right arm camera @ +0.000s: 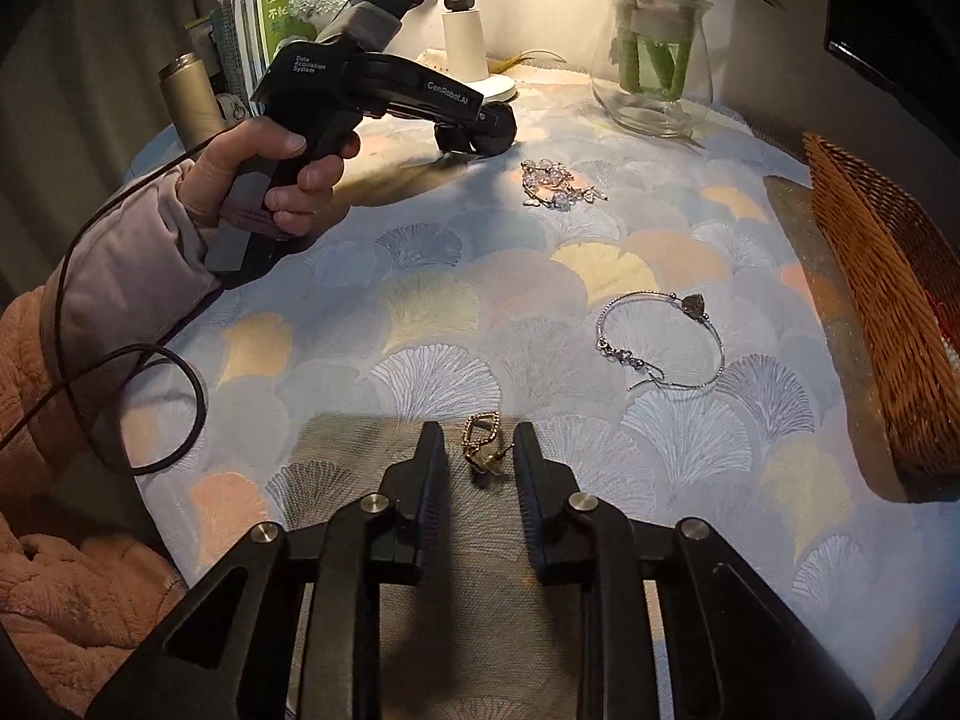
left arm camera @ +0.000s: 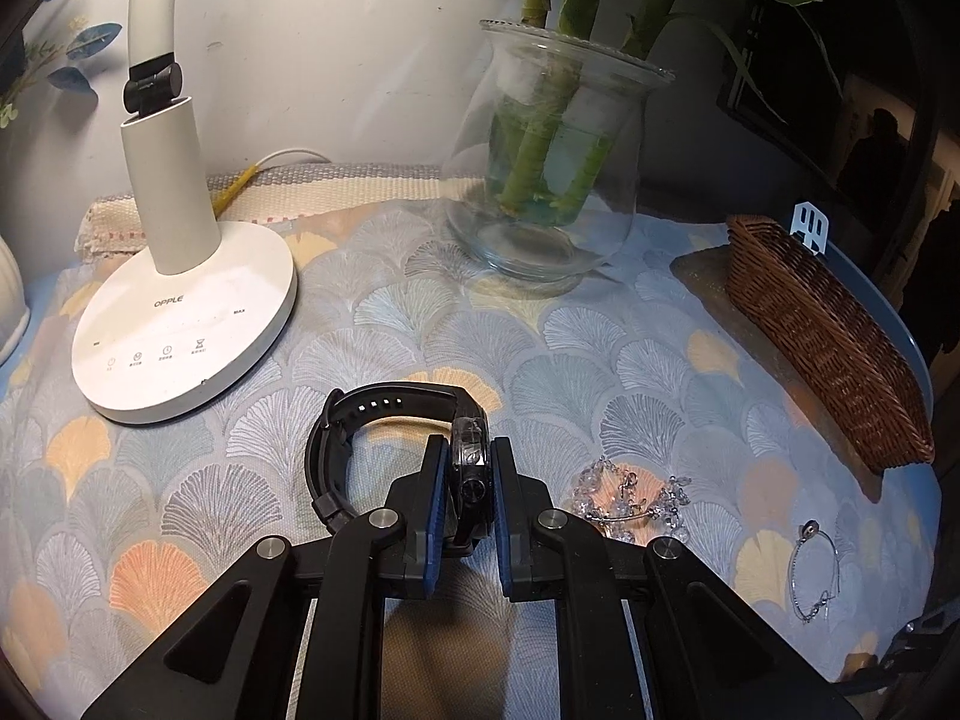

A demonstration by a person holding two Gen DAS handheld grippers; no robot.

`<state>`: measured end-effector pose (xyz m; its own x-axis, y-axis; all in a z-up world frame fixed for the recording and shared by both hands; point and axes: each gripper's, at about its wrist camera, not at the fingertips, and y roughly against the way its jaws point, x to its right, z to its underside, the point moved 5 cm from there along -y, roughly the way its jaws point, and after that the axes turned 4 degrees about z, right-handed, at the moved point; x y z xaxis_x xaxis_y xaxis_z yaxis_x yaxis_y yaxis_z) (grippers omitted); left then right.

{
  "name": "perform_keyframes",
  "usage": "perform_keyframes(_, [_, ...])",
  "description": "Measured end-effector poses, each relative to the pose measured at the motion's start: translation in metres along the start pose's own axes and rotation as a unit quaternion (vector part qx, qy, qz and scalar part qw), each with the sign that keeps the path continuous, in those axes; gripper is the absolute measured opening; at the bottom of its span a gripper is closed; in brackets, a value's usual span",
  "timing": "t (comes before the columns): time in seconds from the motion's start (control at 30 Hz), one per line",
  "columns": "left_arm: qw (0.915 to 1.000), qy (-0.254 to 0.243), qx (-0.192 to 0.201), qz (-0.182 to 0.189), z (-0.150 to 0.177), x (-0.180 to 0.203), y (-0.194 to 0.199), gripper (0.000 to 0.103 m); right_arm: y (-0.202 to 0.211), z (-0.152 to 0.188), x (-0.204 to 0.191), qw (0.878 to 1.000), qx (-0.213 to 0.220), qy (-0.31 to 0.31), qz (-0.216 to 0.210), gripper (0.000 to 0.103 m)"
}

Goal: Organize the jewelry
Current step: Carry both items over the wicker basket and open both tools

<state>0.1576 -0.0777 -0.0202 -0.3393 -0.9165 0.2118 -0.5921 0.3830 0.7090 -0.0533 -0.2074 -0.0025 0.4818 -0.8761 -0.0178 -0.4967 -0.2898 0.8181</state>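
In the left wrist view my left gripper (left arm camera: 468, 444) is shut on the case of a black watch (left arm camera: 384, 399), whose strap loops out to the left on the patterned cloth. A crystal bead piece (left arm camera: 630, 495) lies just right of it, and a thin silver bracelet (left arm camera: 813, 570) lies farther right. In the right wrist view my right gripper (right arm camera: 479, 438) stands over a small gold earring (right arm camera: 480, 447). The earring lies between the fingers, with a gap on each side. The silver bracelet (right arm camera: 660, 339) and the crystal piece (right arm camera: 558, 186) lie beyond. A wicker basket (right arm camera: 888, 312) stands at the right.
A white desk lamp (left arm camera: 180, 330) stands at the back left and a glass vase (left arm camera: 552, 180) with green stems at the back middle. The wicker basket (left arm camera: 828, 348) runs along the table's right edge. A person's hand (right arm camera: 282, 180) and a black cable (right arm camera: 180, 396) are at the left.
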Motion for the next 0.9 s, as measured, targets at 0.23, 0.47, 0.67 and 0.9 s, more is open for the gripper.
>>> perform_keyframes(0.23, [1.0,-0.003,0.0,0.006,0.002,0.007,0.005,0.014,0.008,0.001,0.0,1.0,0.014,-0.004,-0.003,0.018])
perform_keyframes(0.47, [0.9995,-0.023,0.014,0.017,-0.001,0.037,0.03,0.014,0.032,-0.013,0.026,0.998,0.053,-0.036,0.001,0.018])
perform_keyframes(0.67, [0.9972,-0.061,0.03,0.03,-0.019,0.082,0.046,0.014,0.052,-0.038,0.071,0.99,0.094,-0.105,0.024,0.018])
perform_keyframes(0.9, [0.9887,-0.119,0.039,0.083,-0.054,0.158,0.049,0.014,0.091,-0.058,0.159,0.957,0.169,-0.226,0.062,0.018])
